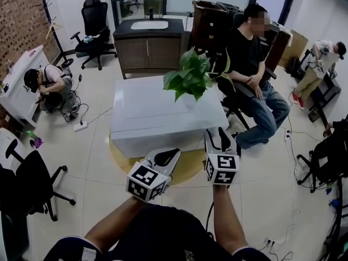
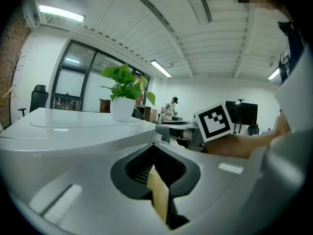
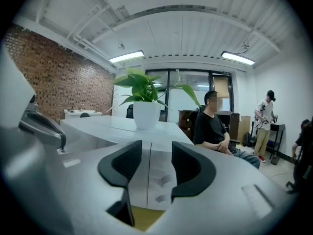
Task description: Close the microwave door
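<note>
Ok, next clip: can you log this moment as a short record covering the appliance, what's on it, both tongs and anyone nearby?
appliance: white microwave on a round yellow base
door: none stands open; the front looks flush
on top: potted plant, toward the far right corner
left tongs: shut, nothing held, just short of the front
right tongs: open, empty, facing the front; contact unclear
people: seated person to the right of the appliance, crouching person at far left
</note>
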`<state>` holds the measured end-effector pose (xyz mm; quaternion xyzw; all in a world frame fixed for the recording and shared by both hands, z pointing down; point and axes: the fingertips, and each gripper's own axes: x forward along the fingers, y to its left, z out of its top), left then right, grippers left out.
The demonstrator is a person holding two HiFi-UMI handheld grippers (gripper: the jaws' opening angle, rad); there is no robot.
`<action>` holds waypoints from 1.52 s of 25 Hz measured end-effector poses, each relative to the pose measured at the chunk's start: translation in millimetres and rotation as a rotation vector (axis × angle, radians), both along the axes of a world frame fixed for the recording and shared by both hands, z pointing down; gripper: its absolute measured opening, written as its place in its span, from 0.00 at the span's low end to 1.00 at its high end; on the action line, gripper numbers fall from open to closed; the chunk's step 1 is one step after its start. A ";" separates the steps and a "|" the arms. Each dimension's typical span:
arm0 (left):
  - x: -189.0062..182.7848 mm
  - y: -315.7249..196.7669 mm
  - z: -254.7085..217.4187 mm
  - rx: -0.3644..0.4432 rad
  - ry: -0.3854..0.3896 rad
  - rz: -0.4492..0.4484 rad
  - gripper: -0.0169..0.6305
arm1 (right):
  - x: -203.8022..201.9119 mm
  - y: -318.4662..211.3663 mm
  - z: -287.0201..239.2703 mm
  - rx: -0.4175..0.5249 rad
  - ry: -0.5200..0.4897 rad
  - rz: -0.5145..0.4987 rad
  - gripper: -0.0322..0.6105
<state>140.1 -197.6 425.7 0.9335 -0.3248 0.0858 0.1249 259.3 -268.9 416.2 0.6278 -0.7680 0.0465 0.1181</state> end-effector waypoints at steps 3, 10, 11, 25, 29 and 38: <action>0.4 2.4 -5.3 0.010 0.006 0.002 0.04 | -3.8 11.9 -10.5 0.032 -0.037 -0.033 0.32; 0.2 4.9 -16.7 0.038 0.015 0.005 0.04 | -26.5 48.0 -33.1 0.093 -0.085 -0.167 0.22; 0.5 5.0 -18.3 0.042 0.016 0.004 0.04 | -31.7 52.4 -33.7 0.091 -0.087 -0.191 0.21; -8.9 21.1 -21.9 0.047 0.026 -0.026 0.04 | -85.1 92.3 -26.6 0.037 -0.157 -0.403 0.07; -11.1 22.7 -21.6 0.049 0.029 -0.035 0.04 | -88.7 94.3 -29.3 0.045 -0.162 -0.418 0.05; -12.5 25.9 -22.6 0.049 0.036 -0.045 0.04 | -90.4 96.7 -35.6 0.052 -0.154 -0.423 0.05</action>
